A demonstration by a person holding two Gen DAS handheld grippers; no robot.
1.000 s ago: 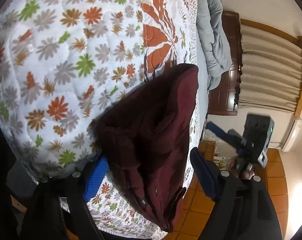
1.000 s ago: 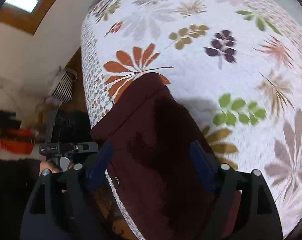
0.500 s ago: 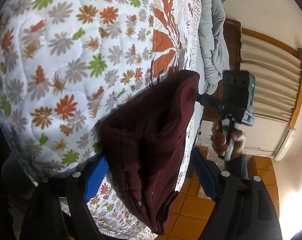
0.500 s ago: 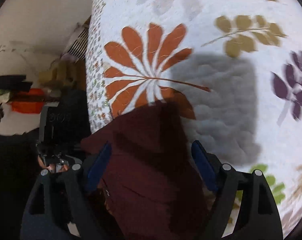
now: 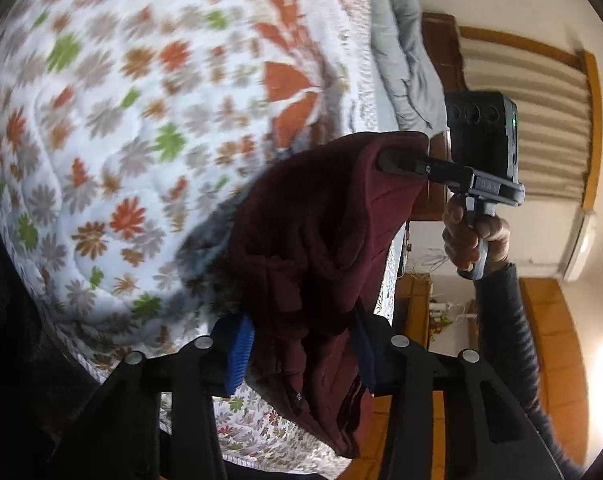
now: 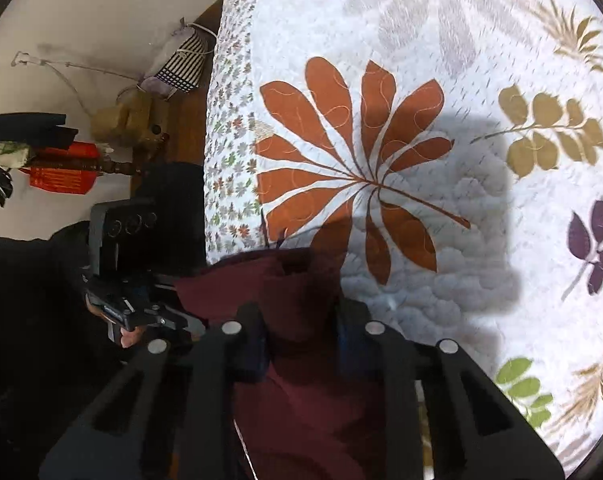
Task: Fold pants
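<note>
Dark maroon pants (image 5: 309,240) lie bunched over the edge of a floral quilted bed (image 5: 121,120). My left gripper (image 5: 301,344) has its jaws closing, and its blue pads (image 5: 241,352) press a thick bunch of the fabric at the near end. In the same view my right gripper (image 5: 385,160) has its black fingers clamped on the far corner of the pants. In the right wrist view the right gripper (image 6: 301,336) is closing too, with maroon cloth (image 6: 301,400) pinched between its pads. The left gripper (image 6: 161,316) shows at the left of that view.
A grey blanket (image 5: 401,60) lies along the far side of the bed, beside dark wooden furniture (image 5: 441,60) and a beige curtain (image 5: 541,120). Orange floor tiles (image 5: 553,340) lie below the bed edge. A red basket (image 6: 61,172) and a checked bag (image 6: 181,68) sit by the wall.
Both pairs of jaws have narrowed from wide open onto the pants. The right gripper has come in from beside the bed to the far corner of the cloth.
</note>
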